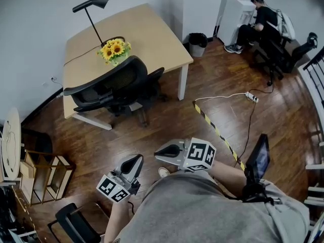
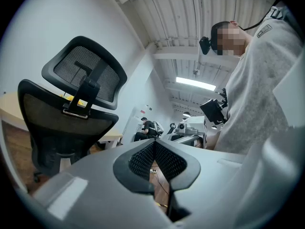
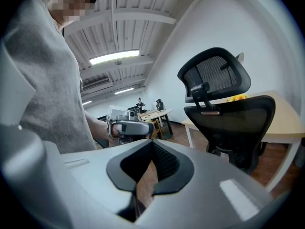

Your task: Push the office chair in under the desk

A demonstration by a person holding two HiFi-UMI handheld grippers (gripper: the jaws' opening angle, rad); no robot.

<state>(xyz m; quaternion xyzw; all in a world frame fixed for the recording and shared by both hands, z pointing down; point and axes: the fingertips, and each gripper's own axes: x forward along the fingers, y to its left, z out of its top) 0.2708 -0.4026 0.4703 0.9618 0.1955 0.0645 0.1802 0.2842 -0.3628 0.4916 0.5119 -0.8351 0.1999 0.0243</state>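
The black mesh office chair (image 1: 114,85) stands at the front edge of the light wooden desk (image 1: 147,29), its seat partly beneath the top and its back towards me. It fills the left of the left gripper view (image 2: 71,113) and the right of the right gripper view (image 3: 228,118). My left gripper (image 1: 135,161) is close to my body, well short of the chair, shut with nothing in it (image 2: 153,144). Beside it, my right gripper (image 1: 161,151) is also shut and holds nothing (image 3: 151,144).
A pot of sunflowers (image 1: 115,49) and a black lamp (image 1: 96,4) stand on the desk. Yellow-black tape (image 1: 215,130) and a power strip (image 1: 251,97) lie on the wood floor. A bin (image 1: 197,43), a seated person (image 1: 255,27) and a wooden rack (image 1: 48,178) are around.
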